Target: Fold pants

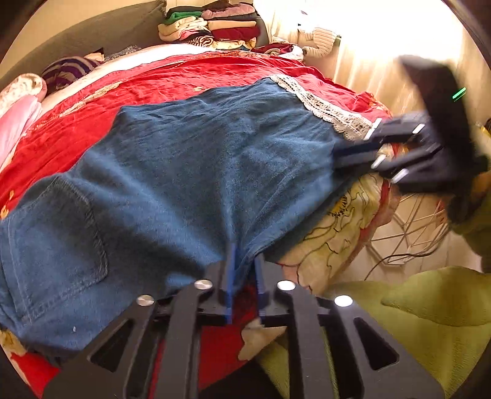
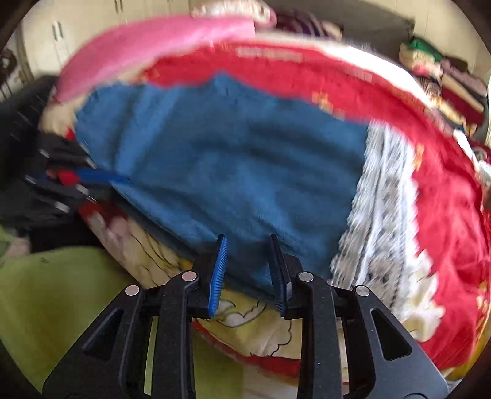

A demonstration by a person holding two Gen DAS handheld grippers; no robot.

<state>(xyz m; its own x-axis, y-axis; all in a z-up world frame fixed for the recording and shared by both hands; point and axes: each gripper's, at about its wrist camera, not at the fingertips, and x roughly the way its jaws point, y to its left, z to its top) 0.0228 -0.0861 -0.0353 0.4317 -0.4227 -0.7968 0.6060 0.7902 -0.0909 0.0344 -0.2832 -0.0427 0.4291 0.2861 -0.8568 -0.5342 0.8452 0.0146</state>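
Observation:
Blue denim pants (image 1: 190, 172) with a white lace hem (image 1: 325, 107) lie folded over on a red bedspread (image 1: 190, 70), a back pocket (image 1: 58, 233) showing at the lower left. My left gripper (image 1: 245, 254) sits at the near edge of the pants, its blue pads slightly apart, with the denim edge running down between the tips. My right gripper (image 2: 248, 239) is open at the near edge close to the lace hem (image 2: 380, 190), and denim (image 2: 233, 159) lies between its spread pads without being pinched. Each gripper also shows in the other's view: right gripper (image 1: 336, 155), left gripper (image 2: 122, 179).
Folded clothes are stacked (image 1: 214, 27) at the far end of the bed. A pink blanket (image 2: 147, 40) and a striped pillow (image 1: 67, 70) lie at its far side. A white wire rack (image 1: 408, 233) stands beside the bed's near edge, next to green cloth (image 1: 414, 307).

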